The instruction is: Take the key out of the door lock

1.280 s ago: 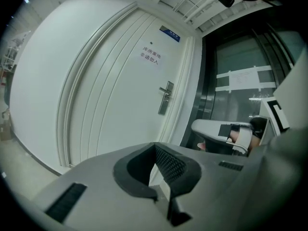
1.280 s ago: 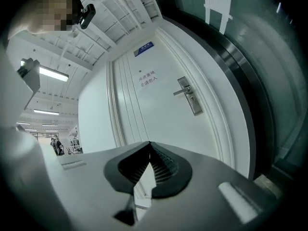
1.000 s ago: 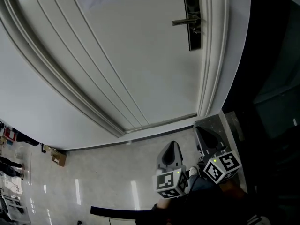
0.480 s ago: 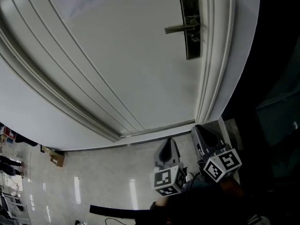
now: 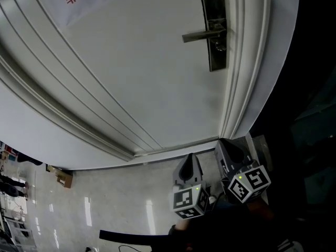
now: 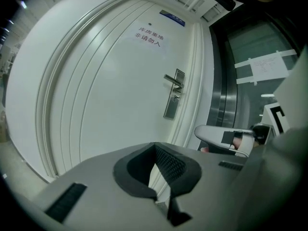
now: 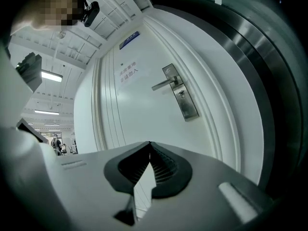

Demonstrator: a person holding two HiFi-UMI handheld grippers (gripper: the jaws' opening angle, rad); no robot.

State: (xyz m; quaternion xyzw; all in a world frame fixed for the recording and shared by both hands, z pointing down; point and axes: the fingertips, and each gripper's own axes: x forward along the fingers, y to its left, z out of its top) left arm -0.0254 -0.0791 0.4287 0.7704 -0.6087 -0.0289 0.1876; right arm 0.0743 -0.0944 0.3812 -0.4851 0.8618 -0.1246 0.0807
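The left hand-held gripper [image 5: 191, 163] and right hand-held gripper [image 5: 224, 146] are pressed together, empty; the key [image 5: 219, 47] is seen near the door [image 5: 131, 88]'s right edge.

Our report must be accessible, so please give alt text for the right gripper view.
The right tongs, shut and empty, point at a white door without touching it. Ahead on the door are a lever handle and, just below it on the lock plate, a small key.

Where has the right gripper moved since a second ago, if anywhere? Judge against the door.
Yes, slightly: the right gripper has edged up toward the door frame, narrowing that gap.
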